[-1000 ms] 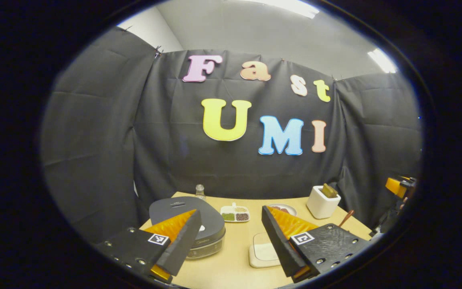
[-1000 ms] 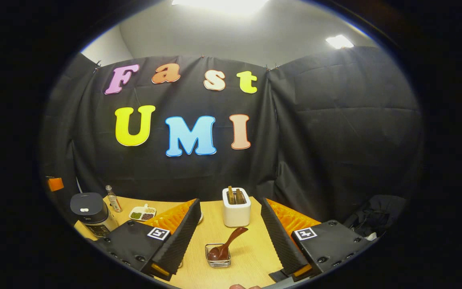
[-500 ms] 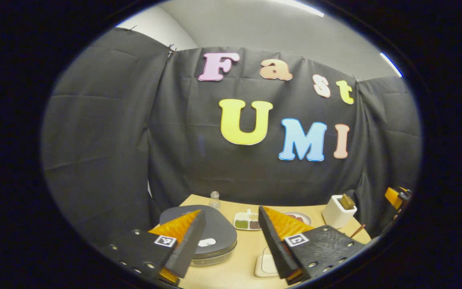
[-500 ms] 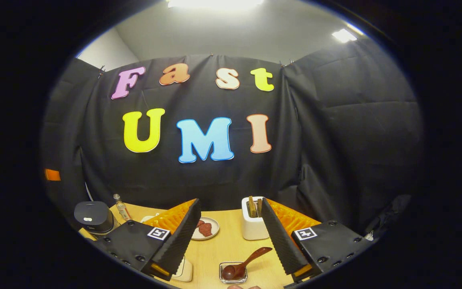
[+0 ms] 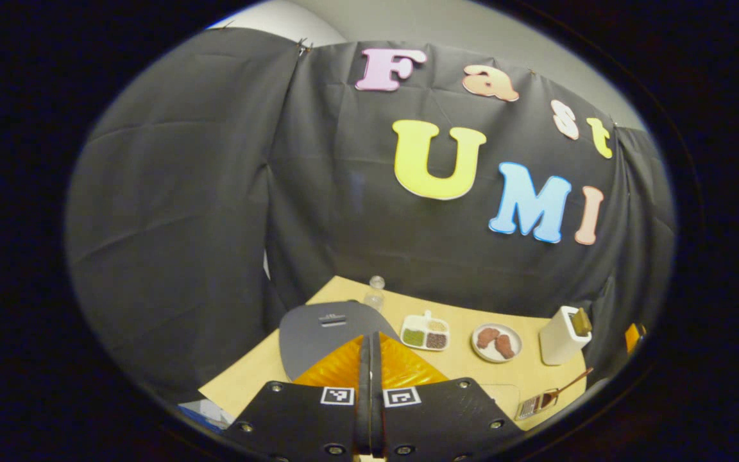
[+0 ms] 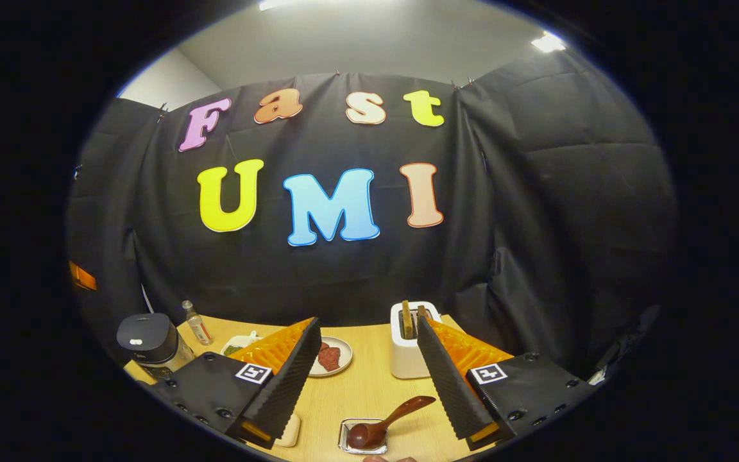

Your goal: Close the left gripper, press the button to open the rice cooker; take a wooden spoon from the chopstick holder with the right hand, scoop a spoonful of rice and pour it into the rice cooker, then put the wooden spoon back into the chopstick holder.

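The rice cooker (image 5: 328, 327) has a dark grey lid that is down; it stands at the table's left end, just beyond my left gripper (image 5: 369, 343). That gripper is shut with nothing between its fingers, and its tips overlap the lid's near edge. In the right gripper view the cooker (image 6: 148, 339) is far to the left. My right gripper (image 6: 368, 330) is open and empty above the table. The wooden spoon (image 6: 387, 422) lies below and between its fingers, bowl down in a small square holder (image 6: 346, 443). In the left gripper view the spoon (image 5: 565, 387) is at the lower right.
On the tan table (image 6: 363, 391) stand a white box with brown pieces (image 6: 411, 343), a plate of meat (image 6: 331, 356), a divided dish of grains (image 5: 427, 332), a small bottle (image 6: 197, 323) and a white pad (image 6: 290, 431). Fingertips of a hand (image 6: 385, 458) show at the bottom.
My left gripper has gone from open to shut and swung left and down toward the cooker lid. The right gripper stayed open and barely moved.
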{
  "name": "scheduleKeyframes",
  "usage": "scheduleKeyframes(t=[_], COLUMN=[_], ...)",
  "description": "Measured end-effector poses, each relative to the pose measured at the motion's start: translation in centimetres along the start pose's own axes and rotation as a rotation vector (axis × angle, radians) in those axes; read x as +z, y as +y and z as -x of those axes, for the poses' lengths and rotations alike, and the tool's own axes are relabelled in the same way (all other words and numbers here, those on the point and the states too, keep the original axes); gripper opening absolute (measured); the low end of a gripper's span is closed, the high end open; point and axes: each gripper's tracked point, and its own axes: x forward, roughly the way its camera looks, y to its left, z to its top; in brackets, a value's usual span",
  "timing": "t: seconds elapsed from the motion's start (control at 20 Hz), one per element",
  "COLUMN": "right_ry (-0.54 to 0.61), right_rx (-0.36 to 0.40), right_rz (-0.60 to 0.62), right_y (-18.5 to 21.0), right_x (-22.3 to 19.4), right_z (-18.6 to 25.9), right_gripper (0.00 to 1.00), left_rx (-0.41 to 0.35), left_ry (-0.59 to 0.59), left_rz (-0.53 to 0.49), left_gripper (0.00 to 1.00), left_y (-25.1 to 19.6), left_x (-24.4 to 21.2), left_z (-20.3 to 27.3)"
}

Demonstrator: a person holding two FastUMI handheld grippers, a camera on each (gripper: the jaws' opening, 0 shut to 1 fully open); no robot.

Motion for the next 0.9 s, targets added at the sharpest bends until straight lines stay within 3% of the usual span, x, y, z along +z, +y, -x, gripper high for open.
scheduleKeyframes(t=[0.1,0.25,0.4,0.65,0.9], right_ry=[0.025,0.041,0.033,0.039,0.039], right_rx=[0.015,0.017,-0.037,-0.144,-0.223], right_rz=[-0.022,-0.033,-0.026,-0.057,-0.007], right_y=[-0.8,-1.7,-2.4,-2.2,-1.0], right_x=[-0.7,-1.1,-1.3,-1.6,-1.5], right_z=[-0.1,0.0,0.9,3.5,6.8], right_gripper=[0.94,0.97,0.98,0.98,0.98], left_rx=[0.032,0.001,-0.011,-0.088,-0.159], left_ry=[0.055,0.102,0.173,0.268,0.345], left_rz=[-0.041,-0.031,-0.049,-0.043,-0.073], left_gripper=[0.02,0.02,0.02,0.02,0.02], left_y=[0.5,0.2,1.7,1.5,1.0], left_x=[-1.4,-2.0,-4.3,-7.8,-11.3], left_z=[-0.9,-1.4,-4.5,-9.2,-12.2])
